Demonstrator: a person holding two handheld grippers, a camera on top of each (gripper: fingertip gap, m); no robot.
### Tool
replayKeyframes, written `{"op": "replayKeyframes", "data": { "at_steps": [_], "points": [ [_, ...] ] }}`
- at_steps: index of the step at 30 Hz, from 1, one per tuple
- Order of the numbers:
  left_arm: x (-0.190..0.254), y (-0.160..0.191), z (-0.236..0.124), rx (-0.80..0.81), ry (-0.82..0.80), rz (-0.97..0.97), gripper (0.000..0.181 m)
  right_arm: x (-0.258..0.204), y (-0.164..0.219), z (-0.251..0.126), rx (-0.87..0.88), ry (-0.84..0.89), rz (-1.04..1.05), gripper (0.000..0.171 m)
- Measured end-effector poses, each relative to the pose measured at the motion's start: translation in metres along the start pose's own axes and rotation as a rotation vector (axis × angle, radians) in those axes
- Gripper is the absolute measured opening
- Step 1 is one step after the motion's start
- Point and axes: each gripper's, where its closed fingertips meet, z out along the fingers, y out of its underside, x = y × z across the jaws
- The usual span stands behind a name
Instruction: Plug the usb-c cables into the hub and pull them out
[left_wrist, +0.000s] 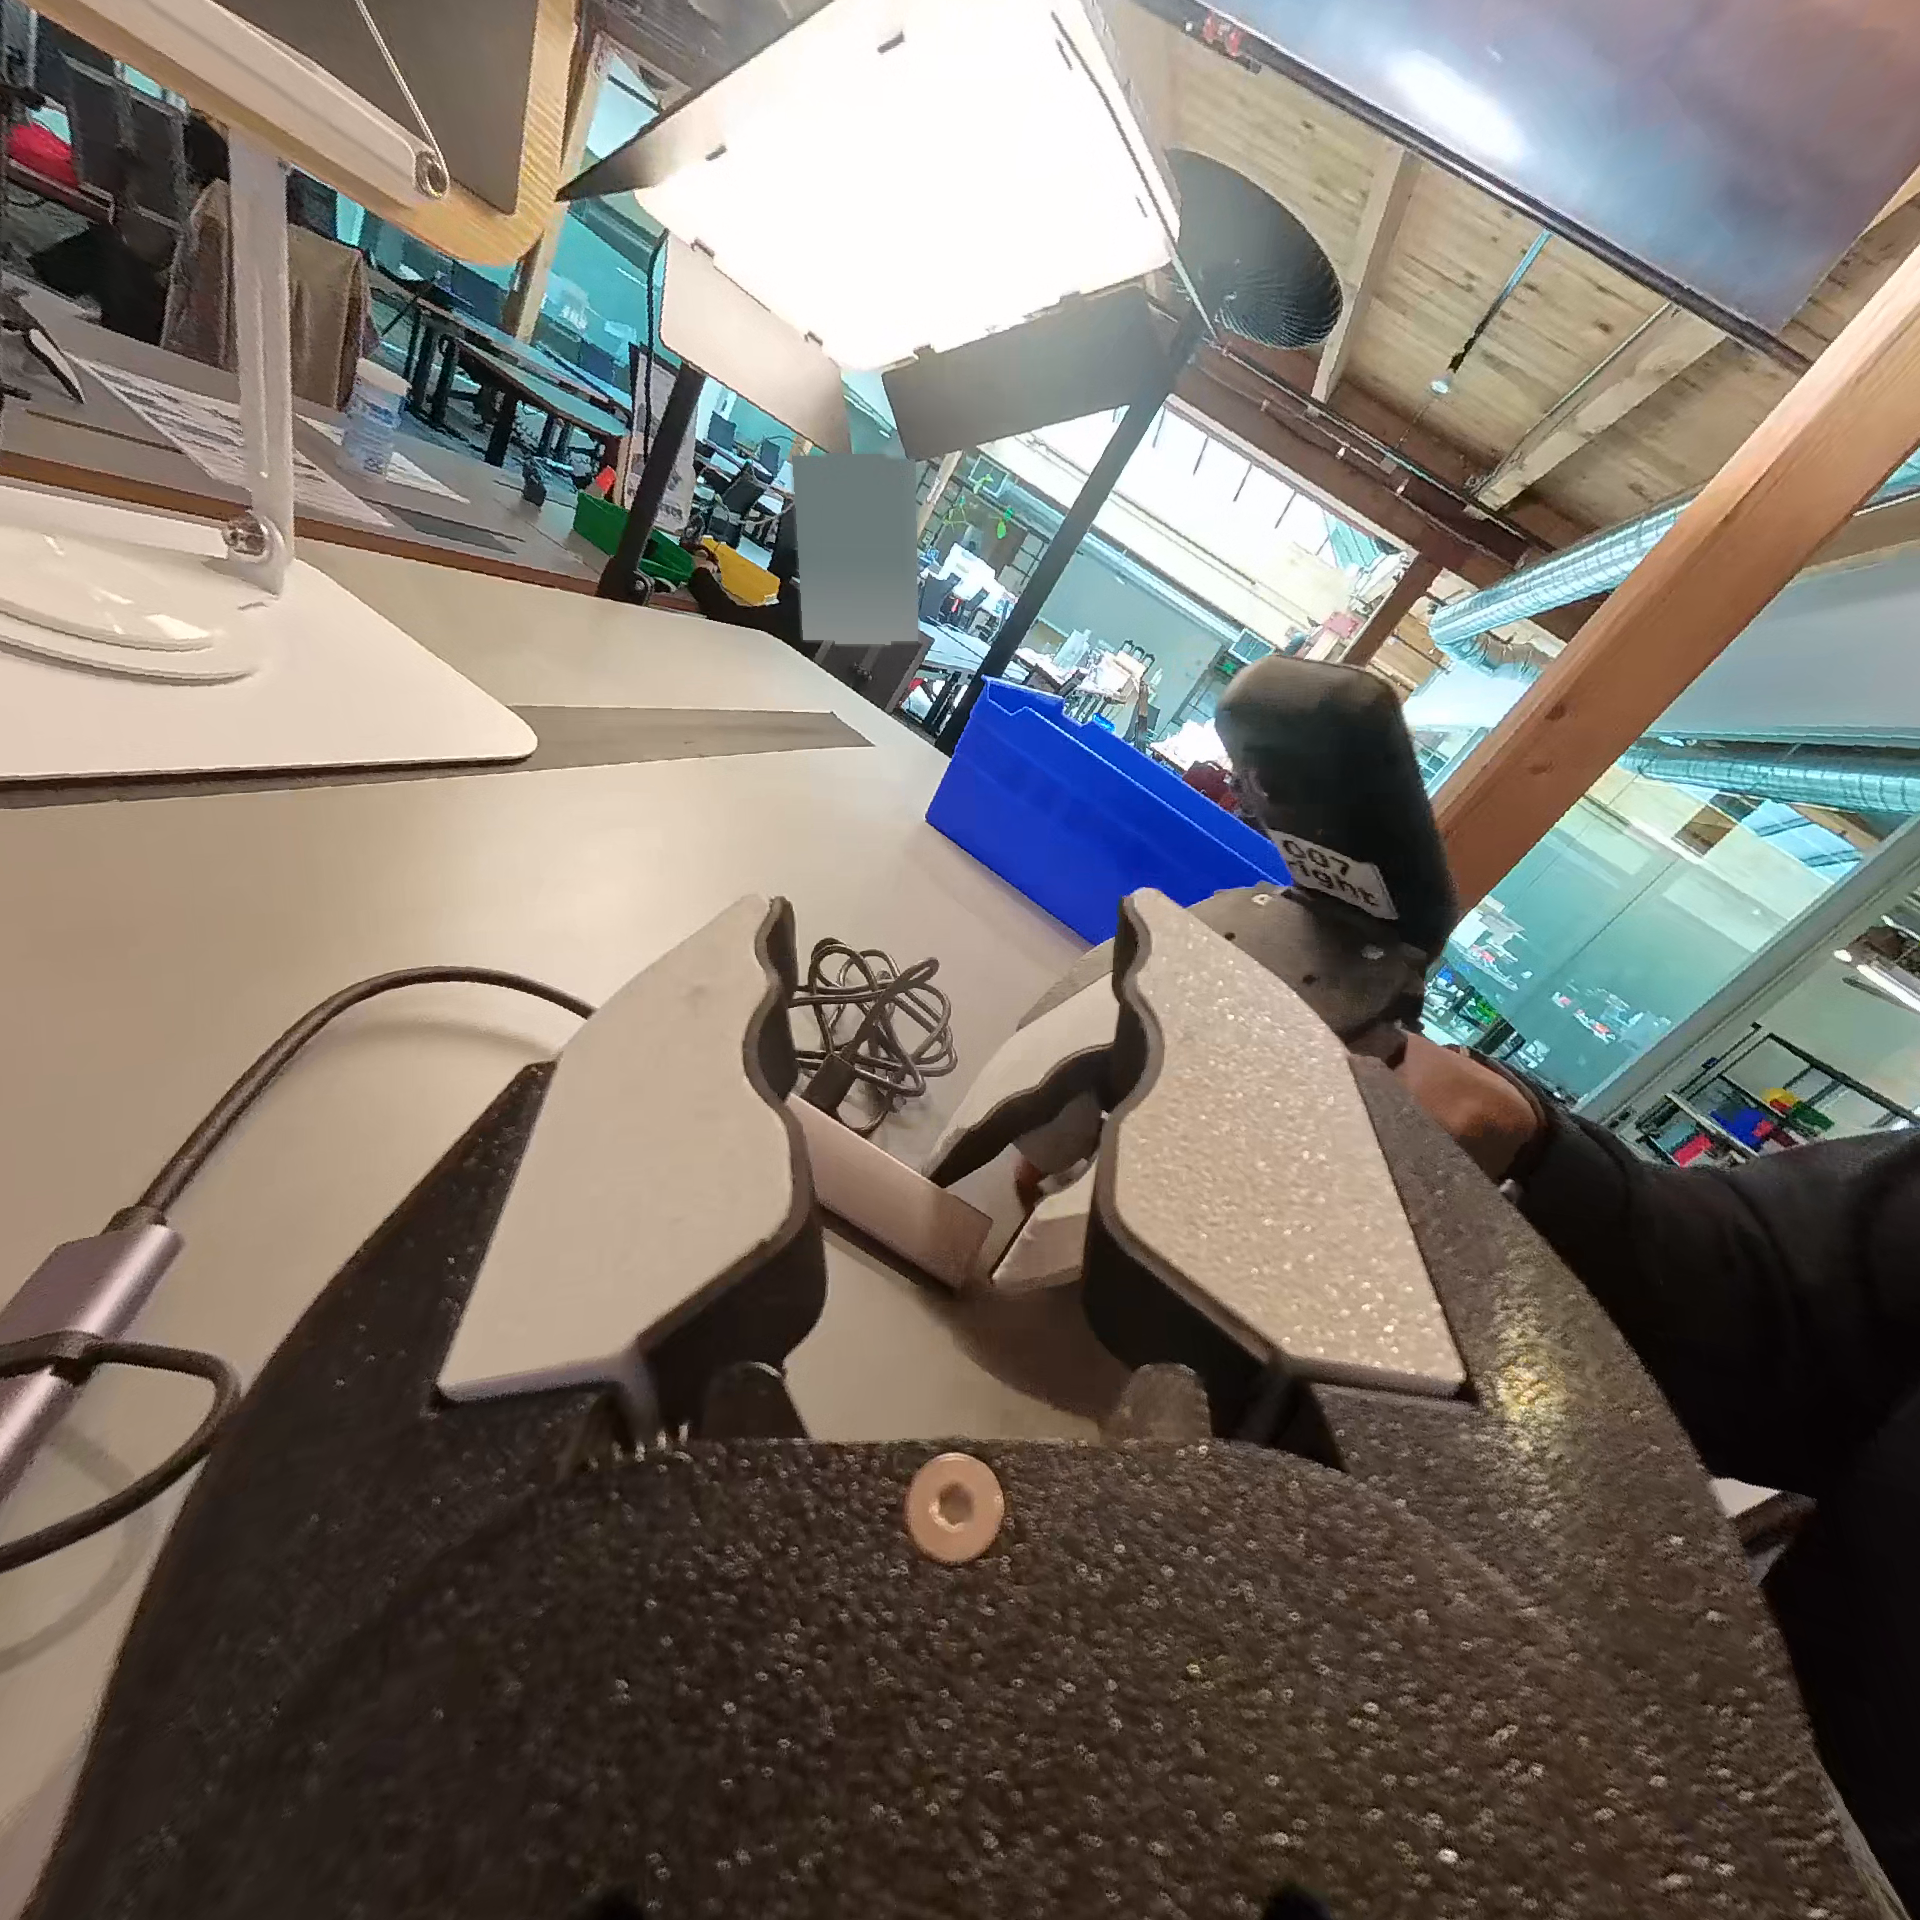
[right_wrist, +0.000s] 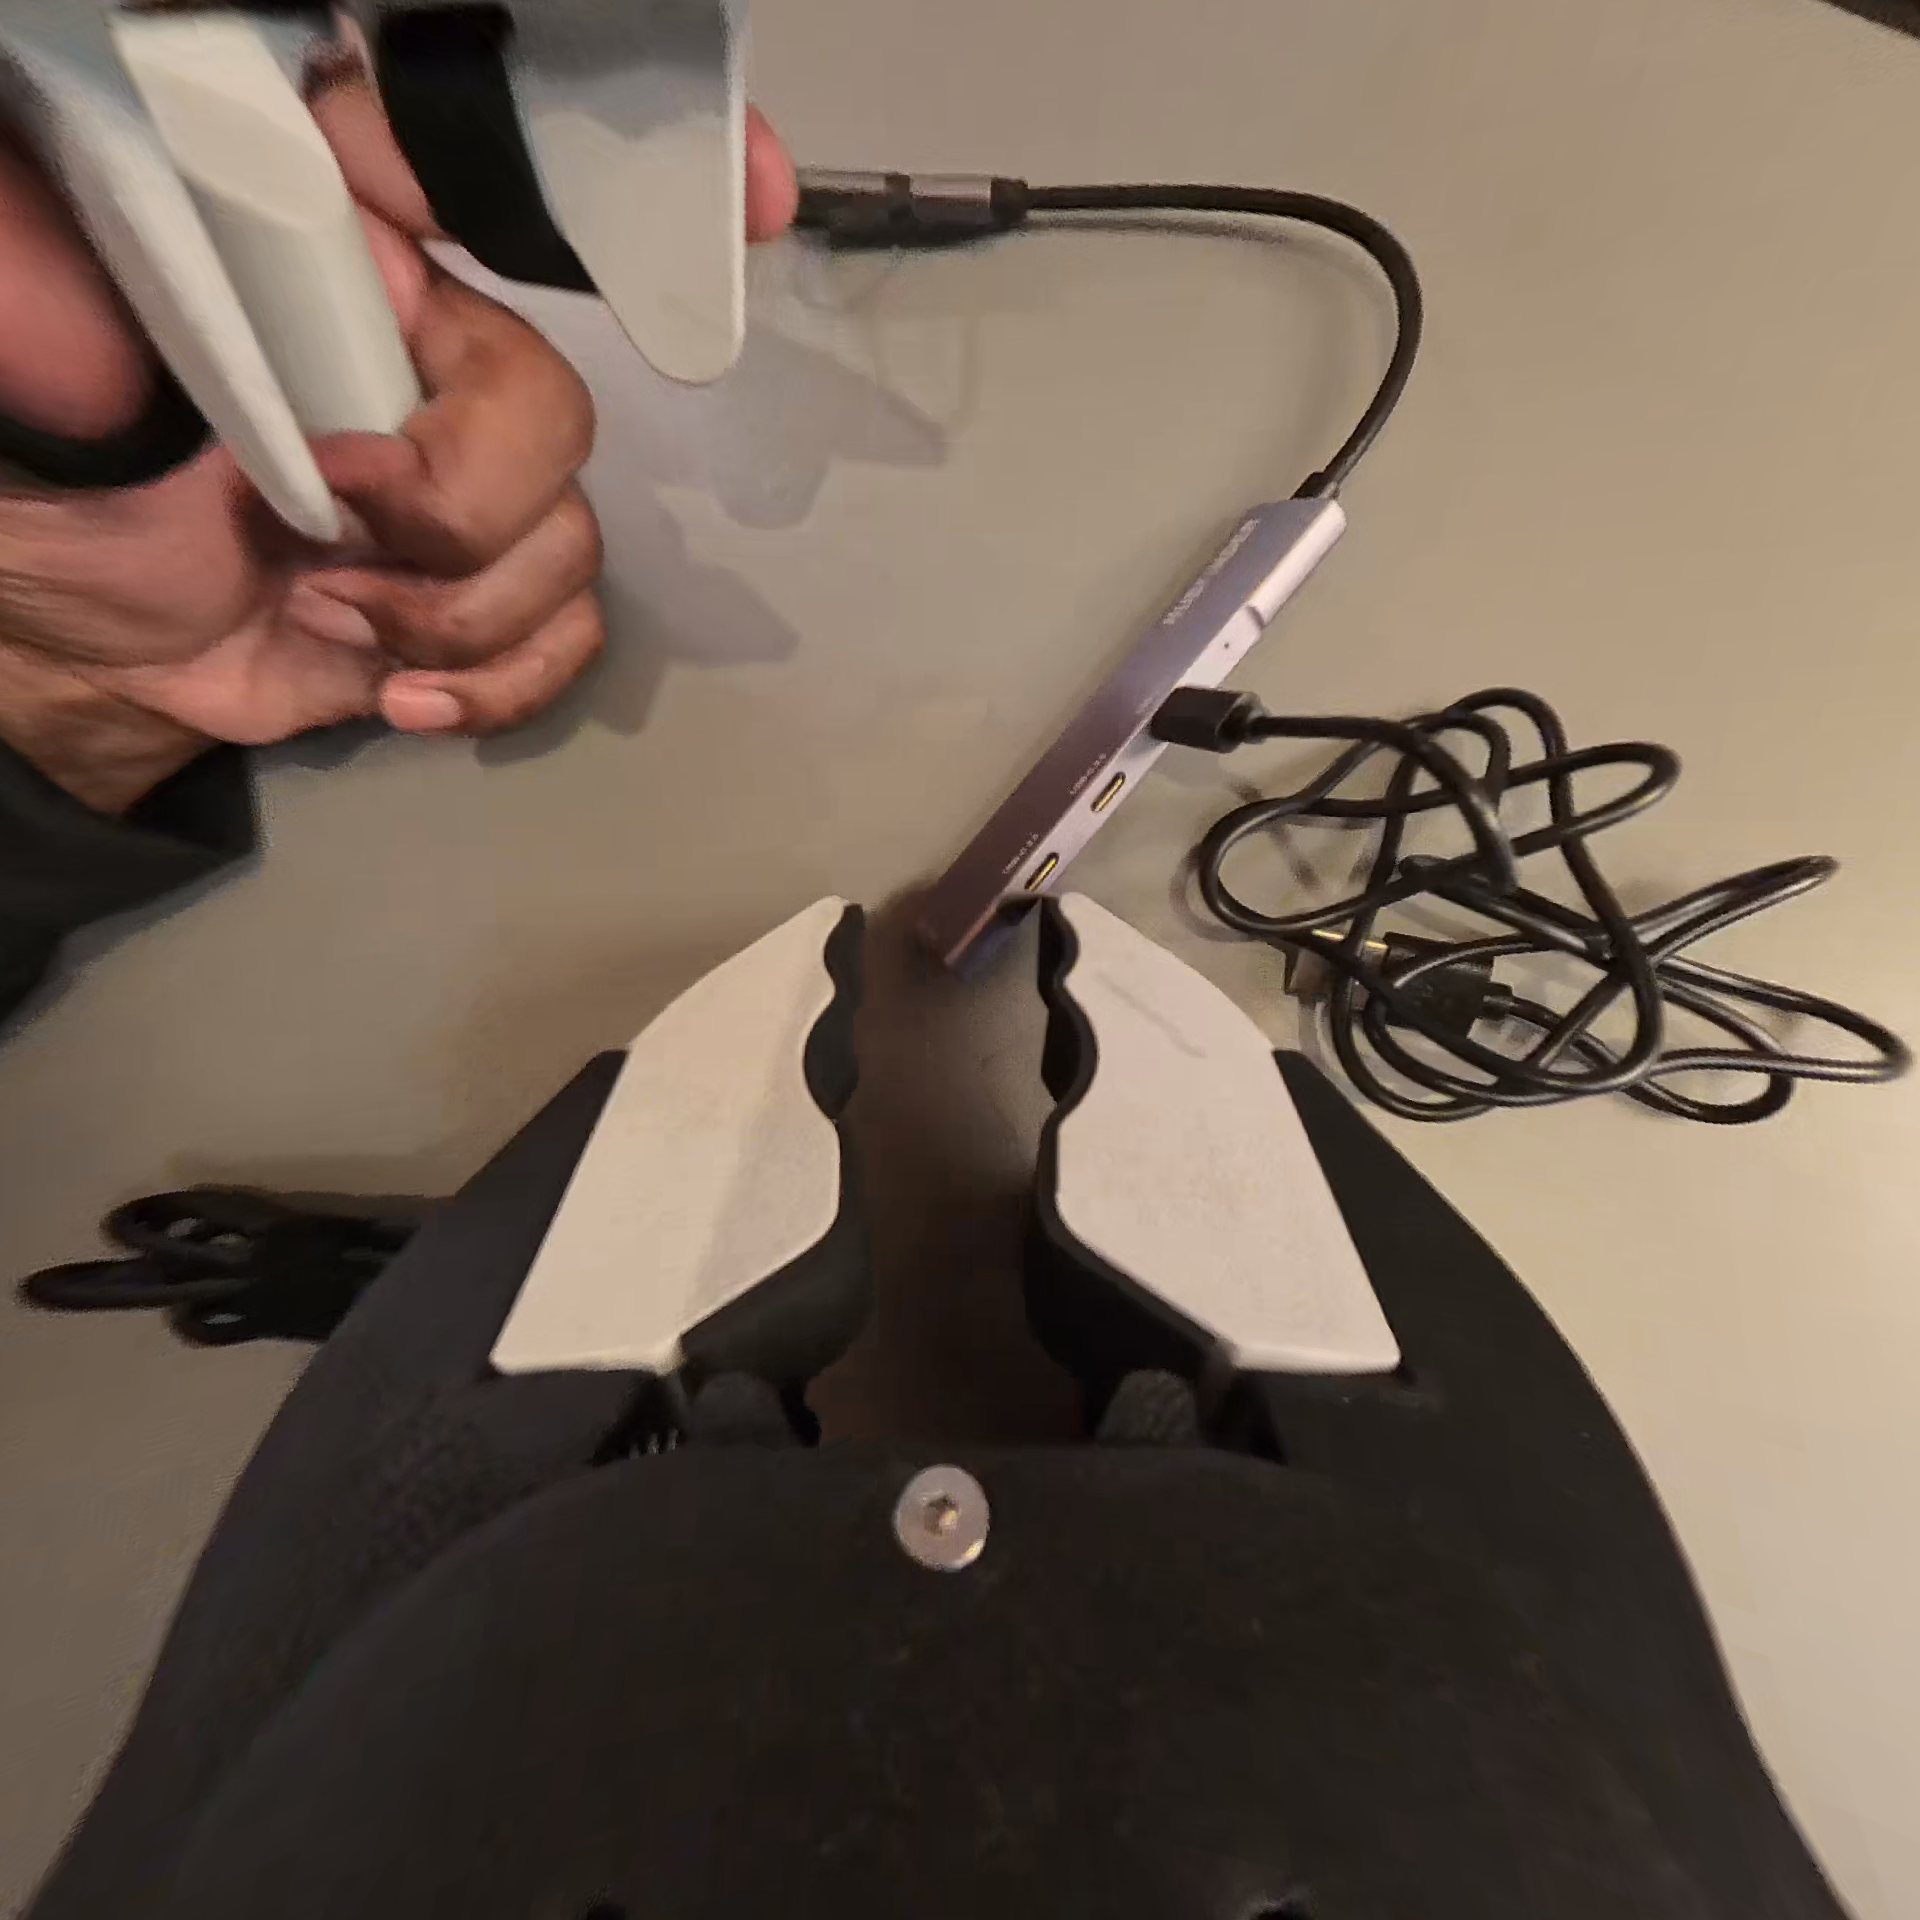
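Observation:
A grey usb-c hub lies tilted on its edge on the table. One black cable plug sits in a hub port; its tangled black cable lies to the right. Two nearer ports show empty. My right gripper is open, with the hub's near end between its fingertips. My left gripper is open and empty, looking at the hub and the right gripper's fingers. The hub's own lead curves to a grey plug beside the left gripper's fingers.
A second black cable bundle lies at the left. A blue bin stands beyond the cables. A white monitor stand is far left. A hand holds the left gripper.

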Motion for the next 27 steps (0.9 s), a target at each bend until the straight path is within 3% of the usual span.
{"op": "replayKeyframes", "data": {
  "at_steps": [1,3,8,10,11,17,27],
  "points": [
    [0.001,0.001,0.001,-0.005,0.003,0.002,0.059,0.003,0.002,0.003,-0.021,0.073,-0.041,0.033],
    [0.001,0.001,0.003,-0.003,0.007,-0.002,0.058,0.011,0.007,0.007,-0.063,0.216,-0.127,0.040],
    [0.000,0.000,0.003,0.001,0.011,-0.012,0.058,0.013,0.005,0.008,-0.047,0.229,-0.106,0.044],
    [0.000,0.001,0.003,-0.002,0.013,-0.015,0.058,0.012,0.004,0.008,-0.044,0.226,-0.128,0.040],
    [0.000,0.001,0.003,-0.004,0.013,-0.014,0.057,0.011,0.004,0.008,-0.043,0.228,-0.147,0.030],
    [0.000,0.000,0.002,0.009,0.008,-0.018,0.055,0.020,-0.002,0.007,0.016,0.258,-0.200,0.023],
    [0.004,0.013,0.007,-0.058,0.028,-0.097,0.054,0.033,-0.025,-0.011,0.223,0.093,0.016,0.011]
  ]
}}
